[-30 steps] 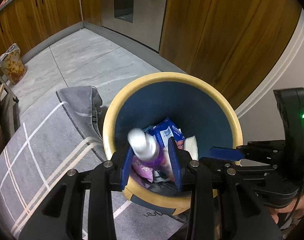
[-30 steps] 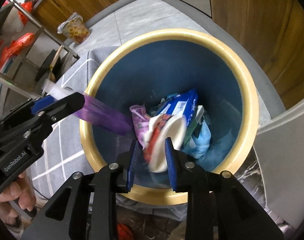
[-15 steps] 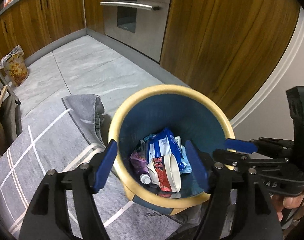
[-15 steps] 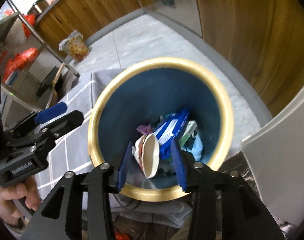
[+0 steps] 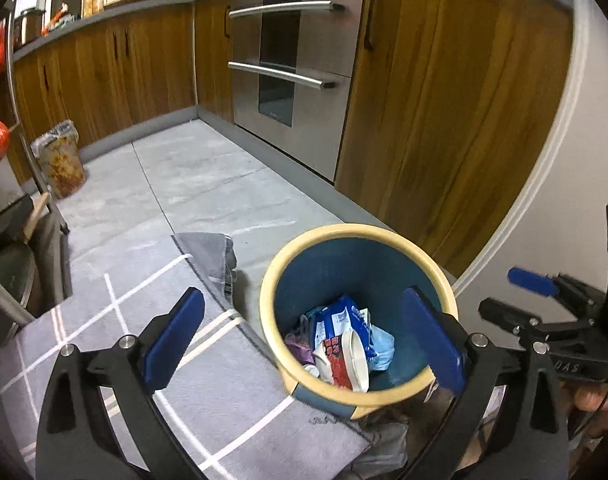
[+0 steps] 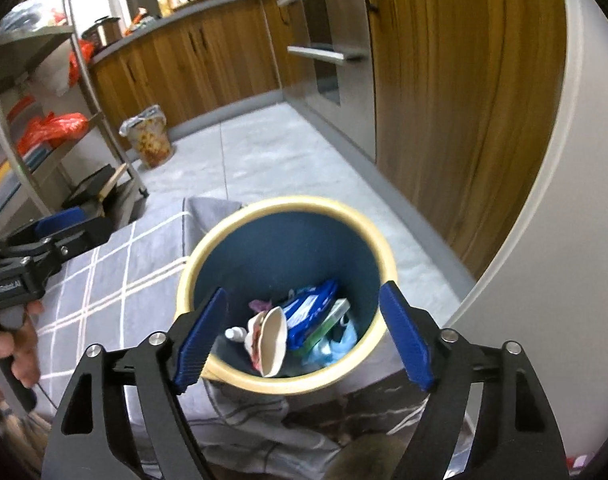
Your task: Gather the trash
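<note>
The round blue bin with the cream rim (image 5: 384,236) sits on the floor at the edge of a grey rug with white lines (image 5: 115,312), close to the brown wooden cupboards (image 5: 444,120). The trash is inside the bin. At the bottom lie a blue and white wrapper (image 5: 340,320), a white and red paper cup (image 5: 350,364), a purple wrapper (image 5: 295,344), a small white bottle cap (image 6: 233,333) and a light blue bag (image 5: 384,346).

The left gripper (image 5: 304,344) hangs above the bin with its blue pads spread wide and nothing between them. The right gripper (image 6: 304,338) also hangs above the bin, wide open and empty. Both have just been opening.

This looks like the end of a drop. Both pieces of trash are now in the bin, so the next move is likely to turn away from the bin and look for more trash. From here, no loose trash shows on the rug beside the bin, so the person may have to search farther from it.

A second ago, the left gripper held a purple bottle with a white cap over the bin, and the right gripper held the paper cup. Both were low, close to the bin's mouth. Now both things lie inside, and the bin looks smaller and farther off in both views.
</note>
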`<action>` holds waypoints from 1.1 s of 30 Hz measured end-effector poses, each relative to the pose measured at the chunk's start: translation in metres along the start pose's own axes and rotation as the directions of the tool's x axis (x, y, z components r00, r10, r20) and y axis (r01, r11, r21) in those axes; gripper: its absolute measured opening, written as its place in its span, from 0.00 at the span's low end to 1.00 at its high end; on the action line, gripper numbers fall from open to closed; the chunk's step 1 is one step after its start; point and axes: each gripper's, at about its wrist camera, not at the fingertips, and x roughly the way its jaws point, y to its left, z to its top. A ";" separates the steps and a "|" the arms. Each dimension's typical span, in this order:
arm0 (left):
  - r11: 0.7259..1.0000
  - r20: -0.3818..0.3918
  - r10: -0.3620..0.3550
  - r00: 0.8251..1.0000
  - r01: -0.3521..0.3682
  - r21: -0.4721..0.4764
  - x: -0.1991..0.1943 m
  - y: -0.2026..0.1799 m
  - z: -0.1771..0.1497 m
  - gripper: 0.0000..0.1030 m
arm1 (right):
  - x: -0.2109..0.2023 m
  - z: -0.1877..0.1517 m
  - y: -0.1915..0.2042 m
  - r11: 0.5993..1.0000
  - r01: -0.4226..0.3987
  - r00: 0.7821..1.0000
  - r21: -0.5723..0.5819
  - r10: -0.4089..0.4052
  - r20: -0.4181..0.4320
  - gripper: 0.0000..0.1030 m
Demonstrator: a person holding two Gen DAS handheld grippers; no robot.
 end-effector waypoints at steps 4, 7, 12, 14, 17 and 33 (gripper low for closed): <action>0.999 0.017 0.034 0.999 -0.034 0.006 -0.022 -0.002 -0.011 0.94 | -0.019 -0.007 0.009 0.999 0.024 0.997 -0.040 -0.021 0.068 0.87; 0.998 0.042 0.060 0.997 -0.060 -0.011 -0.041 -0.002 -0.020 0.94 | -0.035 -0.012 0.014 0.998 0.020 0.993 -0.052 -0.014 0.114 0.90; 0.996 0.086 0.086 0.993 -0.085 -0.015 -0.068 -0.005 -0.033 0.94 | -0.060 -0.027 0.025 0.996 0.024 0.983 -0.082 -0.009 0.181 0.92; 0.995 0.100 0.099 0.990 -0.097 -0.022 -0.076 -0.005 -0.037 0.95 | -0.071 -0.035 0.029 0.995 0.031 0.980 -0.093 -0.012 0.200 0.93; 0.994 0.107 0.109 0.988 -0.106 -0.040 -0.085 -0.005 -0.044 0.95 | -0.078 -0.041 0.032 0.994 0.035 0.977 -0.102 -0.013 0.212 0.94; 0.992 0.107 0.117 0.987 -0.111 -0.065 -0.091 -0.010 -0.058 0.95 | -0.082 -0.048 0.039 0.991 0.026 0.976 -0.128 0.003 0.216 0.95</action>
